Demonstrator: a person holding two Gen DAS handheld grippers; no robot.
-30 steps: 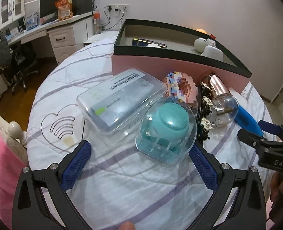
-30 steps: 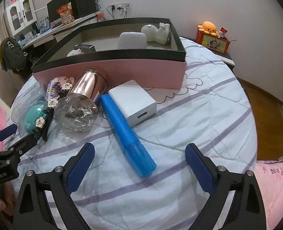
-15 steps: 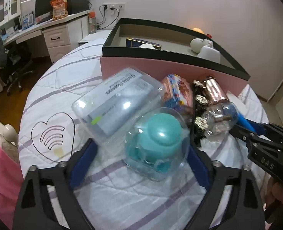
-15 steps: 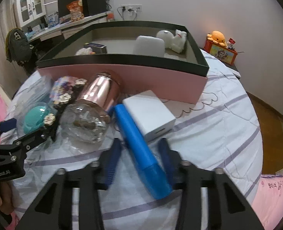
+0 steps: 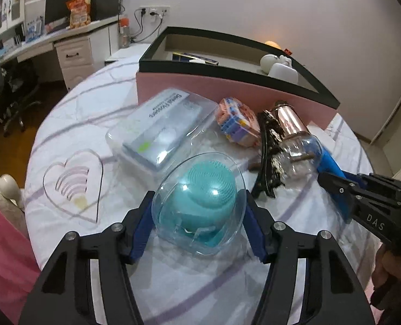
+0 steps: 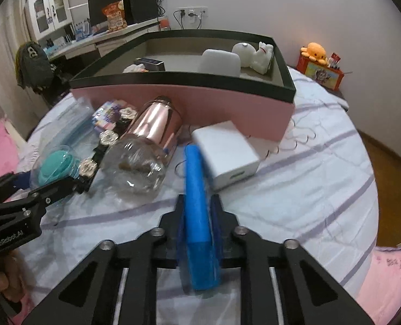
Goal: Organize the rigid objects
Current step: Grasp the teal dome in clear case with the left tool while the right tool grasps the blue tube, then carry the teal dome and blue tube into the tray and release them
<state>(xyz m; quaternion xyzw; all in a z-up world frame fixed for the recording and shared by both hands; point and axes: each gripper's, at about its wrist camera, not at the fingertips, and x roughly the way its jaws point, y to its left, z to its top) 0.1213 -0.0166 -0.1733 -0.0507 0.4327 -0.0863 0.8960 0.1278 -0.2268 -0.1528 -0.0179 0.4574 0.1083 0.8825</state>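
A clear dome case with a teal brush inside sits on the white quilt between the fingers of my left gripper. The jaws are closing and both blue pads touch the dome's sides. My right gripper is shut on a blue tube that lies lengthwise between its fingers, beside a white box. Behind stands the pink box with a black rim, holding several items. The right gripper also shows at the right of the left wrist view.
Between the grippers lie a clear dental flosser box, a block toy, a black flowered hair clip and a rose-gold bottle with a clear end. A desk stands at back left, an orange plush at back right.
Both grippers have closed from wide open. The left pads came in against the dome case. The right fingers clamped onto the blue tube.
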